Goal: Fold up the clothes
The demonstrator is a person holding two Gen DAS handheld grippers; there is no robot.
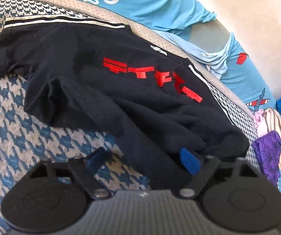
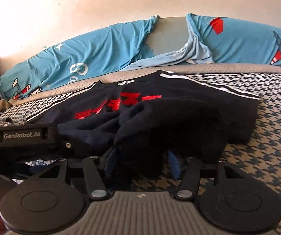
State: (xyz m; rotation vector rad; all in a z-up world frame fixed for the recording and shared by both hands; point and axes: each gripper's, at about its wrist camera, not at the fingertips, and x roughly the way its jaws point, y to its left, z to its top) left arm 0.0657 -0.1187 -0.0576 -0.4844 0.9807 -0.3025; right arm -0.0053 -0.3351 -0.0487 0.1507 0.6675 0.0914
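Lying crumpled on the houndstooth mattress (image 1: 13, 137) is one black T-shirt (image 1: 93, 82) with red lettering (image 1: 152, 78) and white stripes along both sleeves. Two grippers work its near hem: the left gripper (image 1: 143, 156) has its jaws spread, one blue finger (image 1: 189, 161) against the cloth, while the right gripper (image 2: 141, 163) straddles a bunched fold, jaws partly apart. One blue patterned sheet (image 2: 101, 45) lies behind.

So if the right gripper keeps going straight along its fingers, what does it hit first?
Most likely the bunched hem of the black T-shirt, already lying between the right gripper fingers; depth is hard to judge.
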